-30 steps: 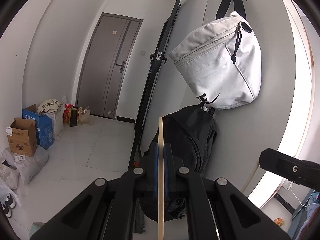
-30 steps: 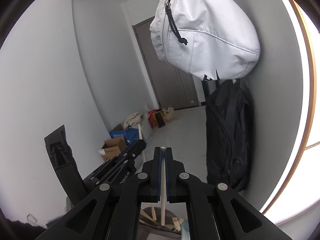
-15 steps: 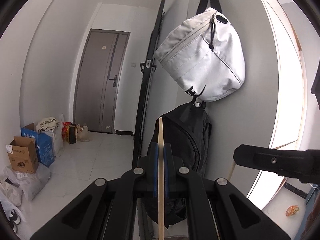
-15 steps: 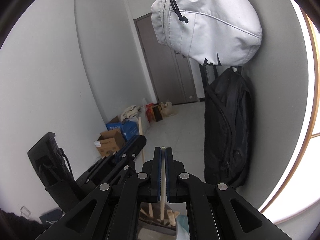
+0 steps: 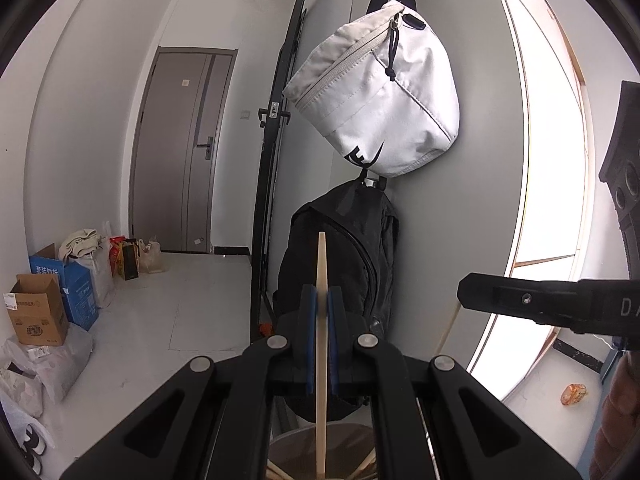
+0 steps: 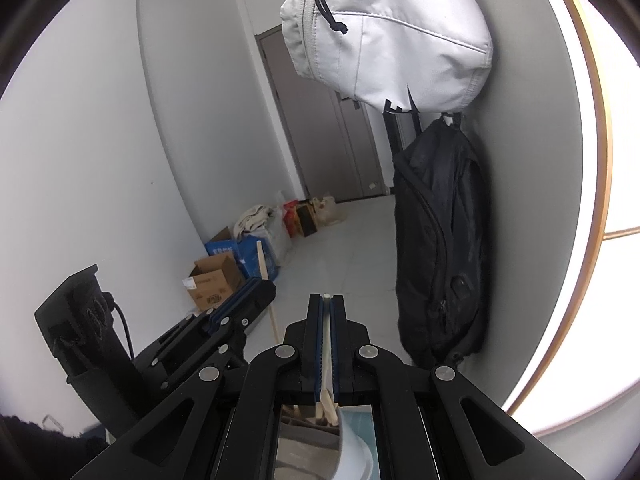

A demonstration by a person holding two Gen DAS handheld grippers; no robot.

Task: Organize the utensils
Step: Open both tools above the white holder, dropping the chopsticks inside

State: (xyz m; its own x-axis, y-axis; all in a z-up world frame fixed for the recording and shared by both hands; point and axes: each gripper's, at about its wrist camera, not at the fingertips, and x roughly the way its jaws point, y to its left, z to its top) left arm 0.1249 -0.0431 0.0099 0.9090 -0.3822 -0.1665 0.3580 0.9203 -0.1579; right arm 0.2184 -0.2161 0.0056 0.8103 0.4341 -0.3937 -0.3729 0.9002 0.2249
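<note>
My left gripper (image 5: 320,300) is shut on an upright wooden chopstick (image 5: 321,360) whose lower end reaches down into a round holder (image 5: 320,440) with several other sticks. My right gripper (image 6: 327,308) is shut on another wooden chopstick (image 6: 327,344), also upright, above the same holder (image 6: 308,432). The right gripper shows at the right in the left wrist view (image 5: 540,304). The left gripper, with its stick, shows at the lower left in the right wrist view (image 6: 240,308).
A white bag (image 5: 380,92) and a black backpack (image 5: 344,264) hang on the wall ahead. A grey door (image 5: 180,148), cardboard boxes (image 5: 36,308) and bags stand on the floor at the left. A bright window (image 5: 548,200) is at the right.
Both grippers have sunk and tilted a little with their chopsticks still held. The holder has come into view below the left gripper, and the right gripper has moved closer to the left one.
</note>
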